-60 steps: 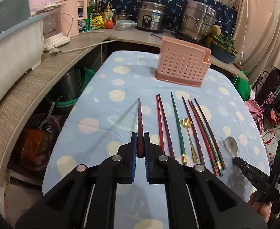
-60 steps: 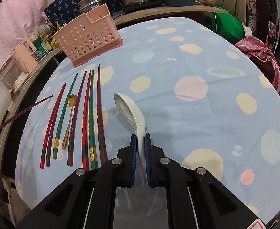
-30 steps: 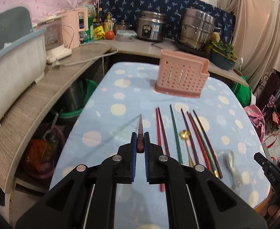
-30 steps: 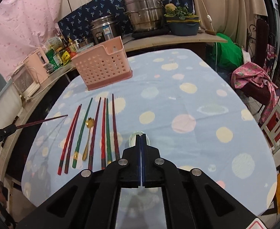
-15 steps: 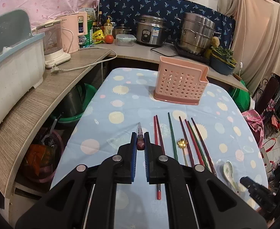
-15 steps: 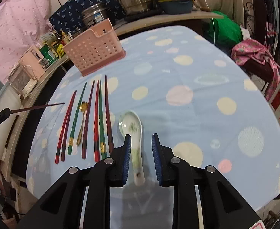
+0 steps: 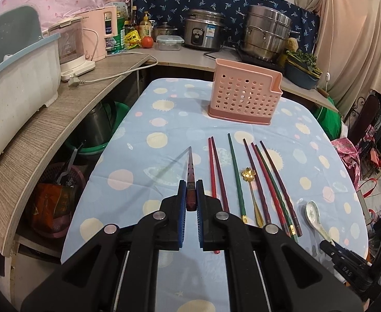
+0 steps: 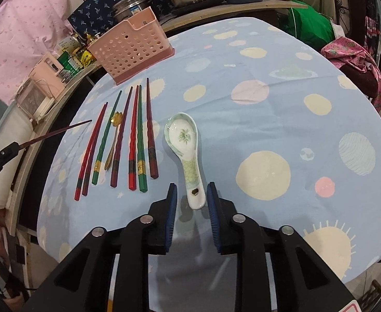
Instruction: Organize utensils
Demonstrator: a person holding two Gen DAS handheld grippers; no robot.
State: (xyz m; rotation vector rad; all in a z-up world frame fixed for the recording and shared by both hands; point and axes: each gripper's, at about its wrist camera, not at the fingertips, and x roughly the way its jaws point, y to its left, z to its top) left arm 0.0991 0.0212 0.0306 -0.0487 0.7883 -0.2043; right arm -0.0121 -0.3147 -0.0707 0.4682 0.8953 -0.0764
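My left gripper [image 7: 190,195] is shut on the thick end of a dark red chopstick [image 7: 190,171], which it holds above the dotted blue tablecloth [image 7: 164,130] and points at the pink perforated basket [image 7: 245,96]. Several red, green and maroon chopsticks [image 8: 136,135] lie in a row with a gold spoon [image 8: 113,132] among them. To their right lies a white ceramic spoon [image 8: 182,135], bowl up. My right gripper [image 8: 191,189] is low over the cloth with its jaws opening. The spoon's handle end lies between the pads, and neither pad touches it.
A curved wooden counter [image 7: 47,130] runs along the left with a large pale tub [image 7: 16,91] and a kettle. Steel pots [image 7: 265,36] stand behind the basket. Bins sit under the counter. A pink cloth bundle [image 8: 351,59] lies past the table's right edge.
My right gripper, shut a second ago, has sunk toward the cloth and opened around the ceramic spoon's handle. The left gripper keeps its chopstick and has barely moved.
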